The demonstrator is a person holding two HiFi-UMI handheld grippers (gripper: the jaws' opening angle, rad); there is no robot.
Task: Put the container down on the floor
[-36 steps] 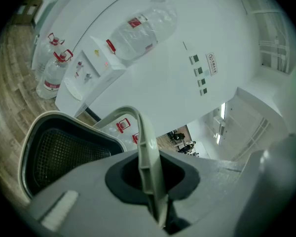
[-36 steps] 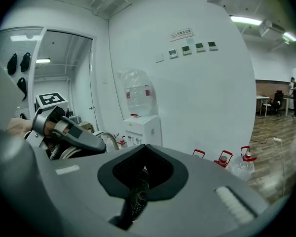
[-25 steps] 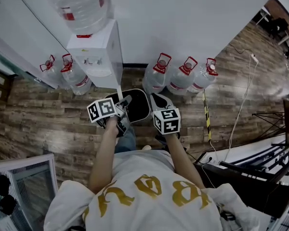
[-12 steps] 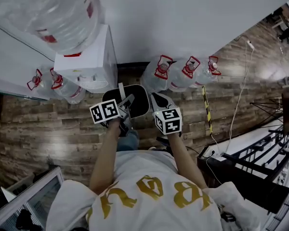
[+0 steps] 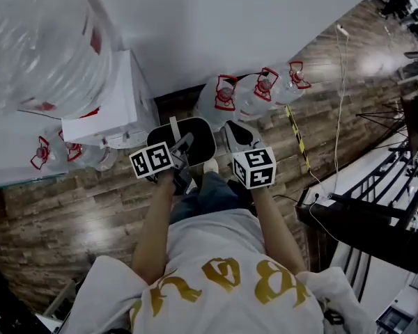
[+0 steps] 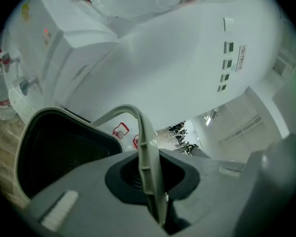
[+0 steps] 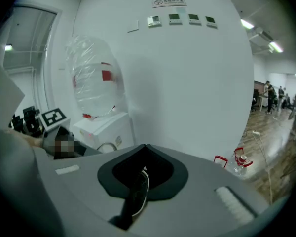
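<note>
A black container point(image 5: 197, 139) with a pale rim hangs over the wood floor in front of the person. Its grey bail handle point(image 6: 147, 152) runs up between the jaws of my left gripper point(image 5: 183, 147), which is shut on it. The left gripper view shows the container's dark inside point(image 6: 59, 147) just below and to the left of the left gripper point(image 6: 152, 179). My right gripper point(image 5: 238, 135) is close beside the container's right edge. In its own view the right gripper point(image 7: 140, 179) has its jaws together, facing the white wall, and the container does not show.
A white water dispenser point(image 5: 101, 113) carrying a big clear bottle point(image 5: 42, 40) stands at the left against the wall. Red-capped water jugs point(image 5: 223, 96) line the wall's foot. A white cable point(image 5: 341, 82), striped floor tape point(image 5: 296, 138) and black racks point(image 5: 376, 214) are at the right.
The head view has swung, so the dispenser's bottle looms larger at the upper left. The container stays hanging from the left gripper, and both grippers keep about the same place.
</note>
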